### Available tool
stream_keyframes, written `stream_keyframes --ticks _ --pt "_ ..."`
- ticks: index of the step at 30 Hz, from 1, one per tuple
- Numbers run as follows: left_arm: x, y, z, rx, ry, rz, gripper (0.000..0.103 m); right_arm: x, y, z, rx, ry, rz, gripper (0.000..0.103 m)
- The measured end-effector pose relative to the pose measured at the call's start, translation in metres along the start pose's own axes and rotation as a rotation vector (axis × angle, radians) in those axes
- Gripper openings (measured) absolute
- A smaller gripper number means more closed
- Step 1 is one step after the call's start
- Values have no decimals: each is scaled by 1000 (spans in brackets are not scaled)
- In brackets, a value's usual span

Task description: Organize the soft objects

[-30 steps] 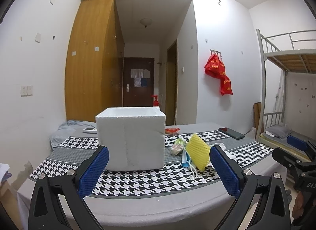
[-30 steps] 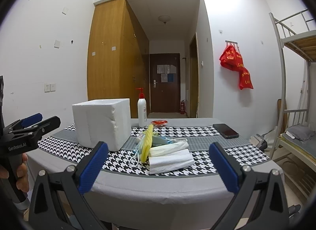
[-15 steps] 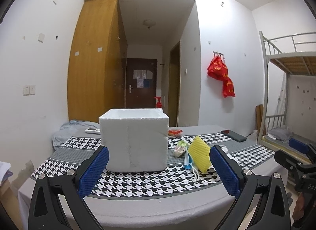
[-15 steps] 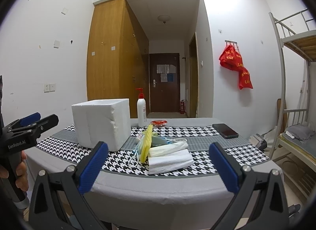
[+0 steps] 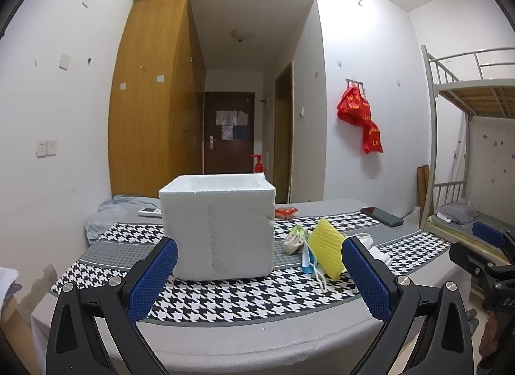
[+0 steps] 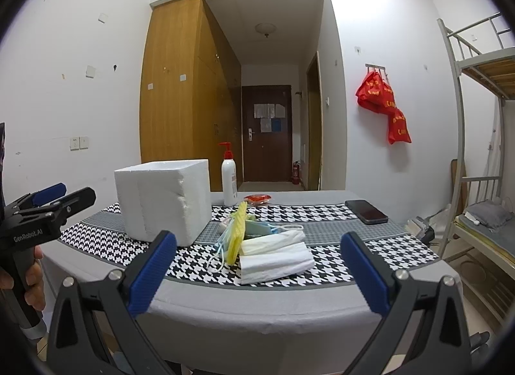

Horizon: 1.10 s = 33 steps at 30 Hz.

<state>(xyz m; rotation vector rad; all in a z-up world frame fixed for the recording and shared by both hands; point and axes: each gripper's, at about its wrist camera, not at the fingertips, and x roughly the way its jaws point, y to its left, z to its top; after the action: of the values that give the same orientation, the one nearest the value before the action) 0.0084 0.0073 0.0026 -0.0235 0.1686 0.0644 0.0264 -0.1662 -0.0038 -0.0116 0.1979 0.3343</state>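
A white foam box, open at the top, stands on the houndstooth cloth. To its right lies a pile of soft things: a yellow sponge standing on edge, blue face masks, folded white cloths and a small bundle. My left gripper is open in front of the box, short of the table edge. My right gripper is open before the white cloths, nothing between its fingers.
A pump bottle stands behind the box, with a red packet and a black phone further right. A remote and grey cloth lie at the far left. A bunk bed frame stands on the right.
The left wrist view has tilted slightly upward, so the box and pile sit a little lower in frame. The right gripper has barely moved. Both stay open.
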Motion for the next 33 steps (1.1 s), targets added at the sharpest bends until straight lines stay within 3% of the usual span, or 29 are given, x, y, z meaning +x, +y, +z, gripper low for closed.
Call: stream_keyframes --ticks 15,33 --pt "10 -1 0 -12 -1 -21 102 8 -7 1 10 10 -7 103" --pt "71 -15 -6 -19 136 -132 102 53 -19 -7 26 102 -21 103"
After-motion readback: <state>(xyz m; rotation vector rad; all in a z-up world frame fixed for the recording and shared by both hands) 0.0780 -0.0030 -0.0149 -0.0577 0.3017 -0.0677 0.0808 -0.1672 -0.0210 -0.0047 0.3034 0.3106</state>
